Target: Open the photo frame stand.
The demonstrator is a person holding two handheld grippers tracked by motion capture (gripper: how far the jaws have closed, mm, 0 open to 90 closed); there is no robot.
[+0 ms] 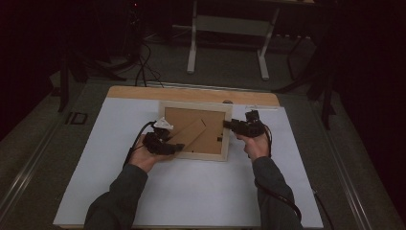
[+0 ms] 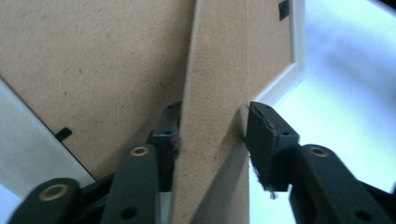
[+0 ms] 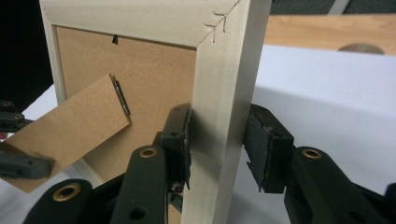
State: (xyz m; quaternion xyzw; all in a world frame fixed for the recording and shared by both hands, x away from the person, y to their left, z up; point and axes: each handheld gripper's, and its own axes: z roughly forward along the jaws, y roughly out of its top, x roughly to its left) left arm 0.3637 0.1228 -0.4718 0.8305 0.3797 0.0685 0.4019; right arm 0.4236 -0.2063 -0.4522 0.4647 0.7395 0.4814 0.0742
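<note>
A pale wooden picture frame [image 1: 194, 106] lies face down on the white mat, brown backing board [image 3: 154, 79] up. Its cardboard stand flap [image 1: 191, 134] slants from the middle toward the lower left. My left gripper [image 1: 179, 147] comes in at the frame's lower left, and its pads [image 2: 212, 116] press on either side of the flap [image 2: 215, 70]. My right gripper [image 1: 226, 124] reaches the frame's right rail from the right. Its jaws [image 3: 219, 126] clamp that rail [image 3: 219, 70], one pad inside over the backing and one outside. The left gripper [image 3: 16, 142] also shows at the flap's end [image 3: 70, 135].
The white mat [image 1: 191, 191] covers a wooden table whose bare far edge [image 1: 143, 92] shows behind the frame. A white-legged stand [image 1: 225, 28] and dark cables [image 1: 141, 67] are on the floor beyond. Black turn clips [image 2: 64, 134] hold the backing.
</note>
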